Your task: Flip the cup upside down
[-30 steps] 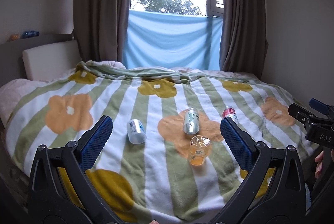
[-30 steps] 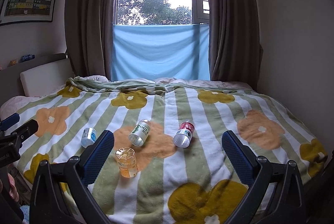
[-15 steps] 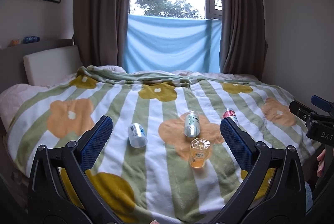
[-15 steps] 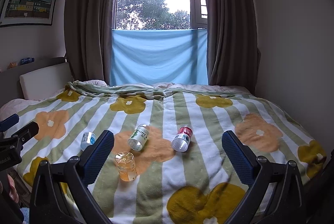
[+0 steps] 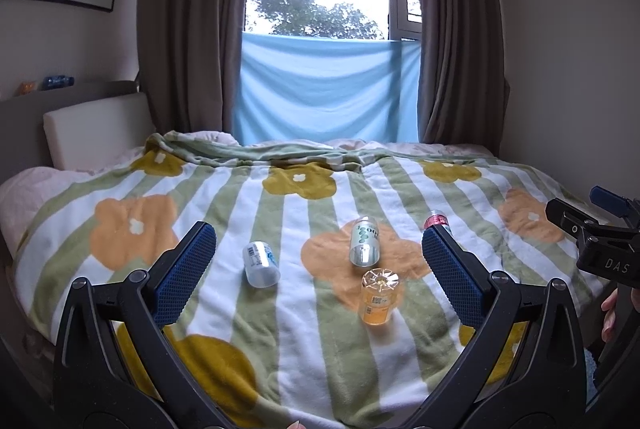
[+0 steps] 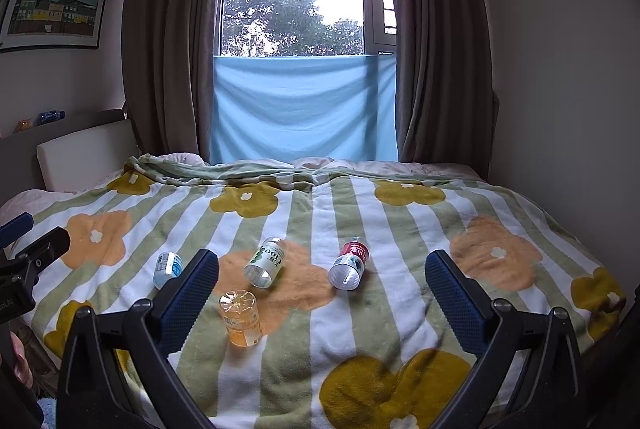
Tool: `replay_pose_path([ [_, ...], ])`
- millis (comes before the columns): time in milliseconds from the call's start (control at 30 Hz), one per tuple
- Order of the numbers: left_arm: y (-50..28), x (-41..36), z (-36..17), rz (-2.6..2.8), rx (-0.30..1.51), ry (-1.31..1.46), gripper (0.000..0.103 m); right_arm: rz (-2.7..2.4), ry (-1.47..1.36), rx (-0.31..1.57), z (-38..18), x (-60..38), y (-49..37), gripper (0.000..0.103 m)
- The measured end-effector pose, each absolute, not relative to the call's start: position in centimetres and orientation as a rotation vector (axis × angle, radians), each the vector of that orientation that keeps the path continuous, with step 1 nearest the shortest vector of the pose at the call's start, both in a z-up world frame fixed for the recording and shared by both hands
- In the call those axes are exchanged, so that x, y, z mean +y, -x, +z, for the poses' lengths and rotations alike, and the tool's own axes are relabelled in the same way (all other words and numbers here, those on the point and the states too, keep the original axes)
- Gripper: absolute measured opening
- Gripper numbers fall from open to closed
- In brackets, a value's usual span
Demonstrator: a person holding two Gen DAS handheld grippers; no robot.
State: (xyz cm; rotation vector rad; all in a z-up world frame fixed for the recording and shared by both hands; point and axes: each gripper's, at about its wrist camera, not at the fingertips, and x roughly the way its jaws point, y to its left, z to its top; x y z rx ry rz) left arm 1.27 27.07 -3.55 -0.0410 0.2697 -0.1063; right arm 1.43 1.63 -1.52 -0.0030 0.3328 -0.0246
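Orange cup [image 5: 380,296] stands untouched — both grippers [image 5: 316,269] [image 6: 322,293] spread wide, empty.

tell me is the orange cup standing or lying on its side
Standing, upside down: the orange cup shows its ribbed base on top, mouth against the blanket. The other three cups lie tipped over.

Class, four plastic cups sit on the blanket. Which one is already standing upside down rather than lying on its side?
The orange cup, nearest the camera. It stands with its ribbed base up, while the blue-label, green-label and red-label cups lie on their sides.
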Motion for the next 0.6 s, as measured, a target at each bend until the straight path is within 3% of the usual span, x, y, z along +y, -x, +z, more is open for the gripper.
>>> replay_pose_path([
  [600,0.1,26.4,-3.0,-0.063,0.180,-0.009,0.103,-0.025,0.004,0.331,-1.5,1.4,-1.5,0.103],
])
